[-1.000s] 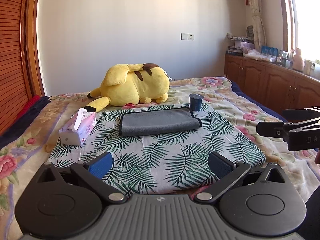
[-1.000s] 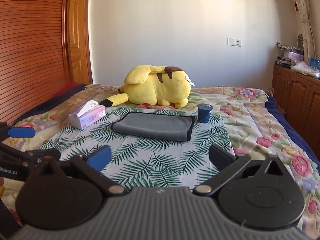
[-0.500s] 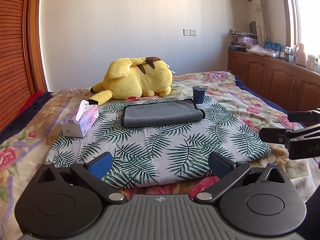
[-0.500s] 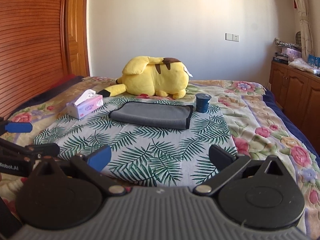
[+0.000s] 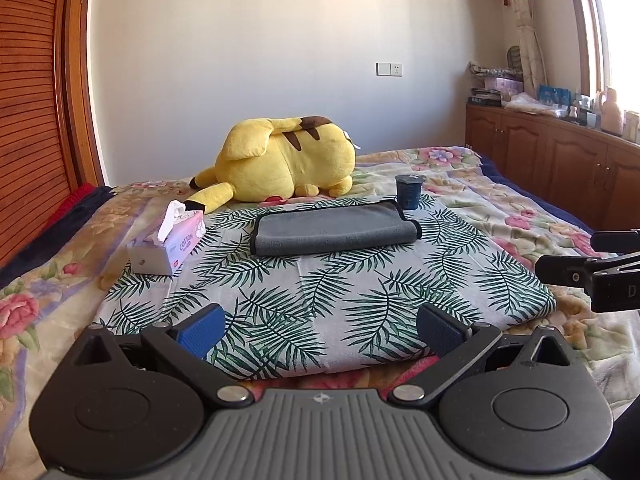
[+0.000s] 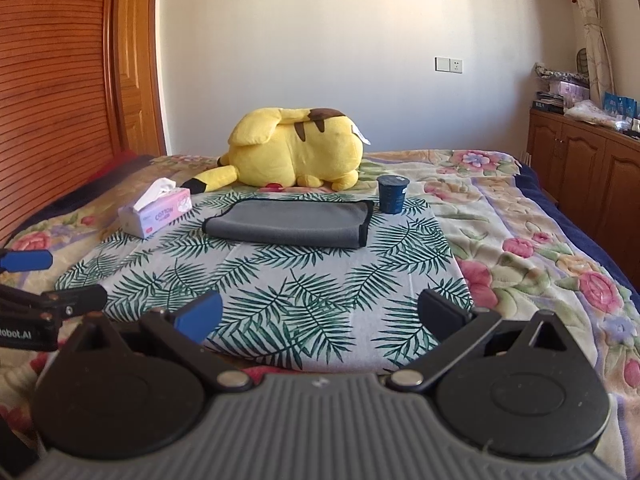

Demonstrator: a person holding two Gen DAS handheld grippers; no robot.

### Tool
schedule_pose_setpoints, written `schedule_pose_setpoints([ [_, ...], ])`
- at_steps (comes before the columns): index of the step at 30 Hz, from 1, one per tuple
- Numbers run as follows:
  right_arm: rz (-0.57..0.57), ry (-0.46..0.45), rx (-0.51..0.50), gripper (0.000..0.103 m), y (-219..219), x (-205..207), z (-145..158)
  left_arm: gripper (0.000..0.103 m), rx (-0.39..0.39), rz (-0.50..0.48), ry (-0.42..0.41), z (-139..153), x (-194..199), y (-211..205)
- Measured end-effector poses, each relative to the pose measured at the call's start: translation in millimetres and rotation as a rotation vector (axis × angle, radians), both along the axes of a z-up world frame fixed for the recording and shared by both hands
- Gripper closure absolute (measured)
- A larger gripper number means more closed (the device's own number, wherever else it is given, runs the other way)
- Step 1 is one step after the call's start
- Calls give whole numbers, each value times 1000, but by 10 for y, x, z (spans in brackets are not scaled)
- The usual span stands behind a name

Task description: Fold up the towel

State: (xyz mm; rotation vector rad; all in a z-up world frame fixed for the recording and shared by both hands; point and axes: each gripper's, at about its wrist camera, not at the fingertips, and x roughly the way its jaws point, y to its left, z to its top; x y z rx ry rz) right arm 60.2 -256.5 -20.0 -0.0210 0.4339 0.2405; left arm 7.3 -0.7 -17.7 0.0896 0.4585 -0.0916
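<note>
A grey towel with a black hem lies folded flat on a palm-leaf cloth spread on the bed; it also shows in the right wrist view. My left gripper is open and empty, held well short of the towel above the cloth's near edge. My right gripper is open and empty, also near the cloth's front edge. Each gripper shows at the side of the other's view, the right one and the left one.
A yellow plush toy lies behind the towel. A dark blue cup stands at the towel's far right corner. A tissue box sits to the left. Wooden cabinets line the right wall; a wooden wardrobe stands left.
Both grippers have drawn back and lowered, so the towel and cloth look farther away and the cloth's front edge has come into view. The jaws stay open.
</note>
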Motion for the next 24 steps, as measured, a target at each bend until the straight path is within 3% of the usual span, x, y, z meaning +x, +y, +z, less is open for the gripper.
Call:
schedule_pose_setpoints([
  [24, -51, -109, 13, 0, -76, -95, 68, 16, 10, 40, -125, 116, -157, 49],
])
